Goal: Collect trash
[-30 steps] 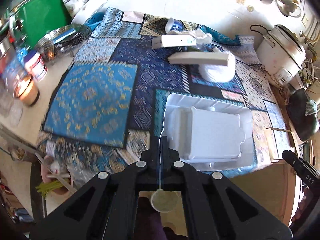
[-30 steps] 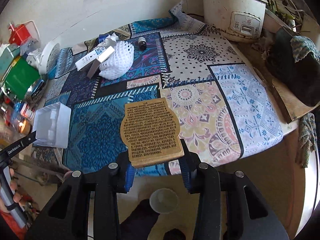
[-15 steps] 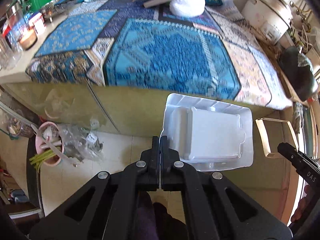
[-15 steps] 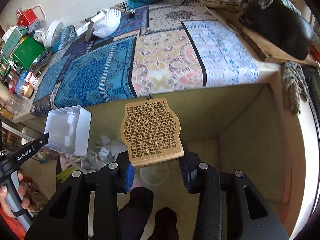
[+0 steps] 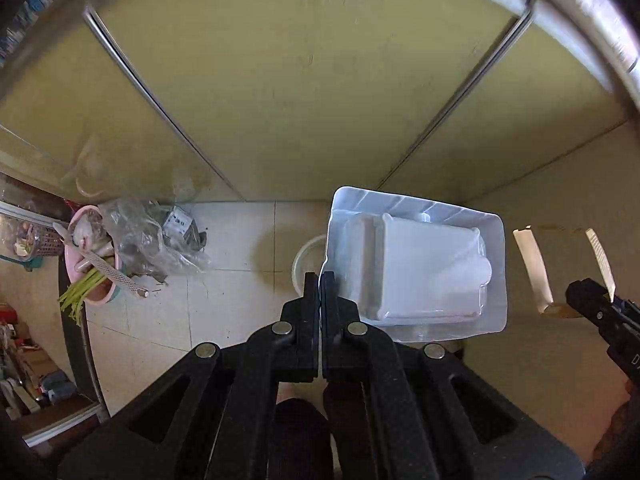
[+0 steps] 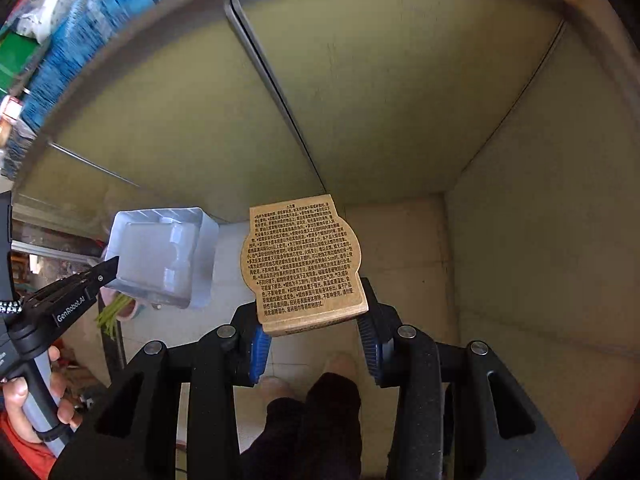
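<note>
Carry-to-bin step, I judge. Left tool pinching white plastic tray rim; right tool clamping brown printed carton. Translucent tub on floor just below left tool; next I position over it, release.

Both tongs clamped — left tight, right wider.

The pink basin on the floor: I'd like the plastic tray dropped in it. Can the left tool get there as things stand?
Probably yes. The left tool pinches the plastic tray over open floor, and the pink basin sits off to its left with nothing visibly between. Bags and scraps already crowd the basin.
</note>
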Motion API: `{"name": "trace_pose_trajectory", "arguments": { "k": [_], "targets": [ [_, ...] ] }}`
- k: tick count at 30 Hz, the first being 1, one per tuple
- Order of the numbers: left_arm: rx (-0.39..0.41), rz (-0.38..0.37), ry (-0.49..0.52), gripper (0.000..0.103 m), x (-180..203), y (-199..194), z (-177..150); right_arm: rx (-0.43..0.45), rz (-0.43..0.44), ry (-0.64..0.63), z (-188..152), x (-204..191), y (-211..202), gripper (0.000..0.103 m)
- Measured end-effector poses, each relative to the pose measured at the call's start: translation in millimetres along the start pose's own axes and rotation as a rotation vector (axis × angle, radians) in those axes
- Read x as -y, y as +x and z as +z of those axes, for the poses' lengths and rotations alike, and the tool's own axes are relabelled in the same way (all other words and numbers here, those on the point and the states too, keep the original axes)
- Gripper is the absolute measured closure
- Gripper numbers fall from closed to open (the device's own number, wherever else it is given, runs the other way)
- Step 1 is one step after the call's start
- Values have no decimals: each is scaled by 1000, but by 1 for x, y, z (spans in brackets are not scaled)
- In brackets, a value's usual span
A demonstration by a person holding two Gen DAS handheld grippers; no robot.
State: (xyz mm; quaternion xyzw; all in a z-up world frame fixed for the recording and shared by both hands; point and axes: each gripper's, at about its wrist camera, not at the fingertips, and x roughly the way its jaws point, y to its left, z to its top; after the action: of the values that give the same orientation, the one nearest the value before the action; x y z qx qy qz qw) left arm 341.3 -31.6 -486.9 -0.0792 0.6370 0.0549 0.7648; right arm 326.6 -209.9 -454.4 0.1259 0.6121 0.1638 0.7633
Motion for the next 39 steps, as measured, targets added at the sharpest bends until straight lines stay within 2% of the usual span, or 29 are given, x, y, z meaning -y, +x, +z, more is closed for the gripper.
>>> {"name": "trace_pose_trajectory", "arguments": {
  "k": [9, 13, 16, 19, 22, 25, 27, 29, 30, 34, 39],
  "targets": [
    [-92, 28, 8, 103, -40, 169, -35, -89, 7, 37, -23, -5, 160, 68],
    [-117, 52, -3, 103, -46, 240, -49, -119, 12, 31, -28, -11, 228, 68],
    [-132, 85, -8, 103, -50, 288, -58, -134, 10, 24, -33, -19, 266, 67],
    [-132, 129, 1, 103, -46, 322, -64, -157, 3, 18, -32, -11, 296, 67],
    [-130, 149, 12, 103, -41, 345, -70, -178, 2, 23, -34, -11, 319, 67],
    [-141, 118, 17, 100, -36, 356, -73, -196, 9, 24, -36, -11, 335, 67],
    [-157, 90, 26, 90, -37, 362, -72, -204, 11, 17, -36, -10, 343, 67],
    [-159, 71, 40, 66, -37, 364, -72, -230, 20, 13, -34, -9, 348, 66],
    [-155, 71, 46, 58, -35, 363, -73, -241, 27, 11, -34, -9, 351, 63],
    [-131, 71, 80, 56, -31, 354, -72, -223, 33, -14, -32, -10, 354, 56],
    [-123, 79, 85, 55, -37, 359, -69, -205, 58, -41, -30, -11, 356, 56]
  ]
}}
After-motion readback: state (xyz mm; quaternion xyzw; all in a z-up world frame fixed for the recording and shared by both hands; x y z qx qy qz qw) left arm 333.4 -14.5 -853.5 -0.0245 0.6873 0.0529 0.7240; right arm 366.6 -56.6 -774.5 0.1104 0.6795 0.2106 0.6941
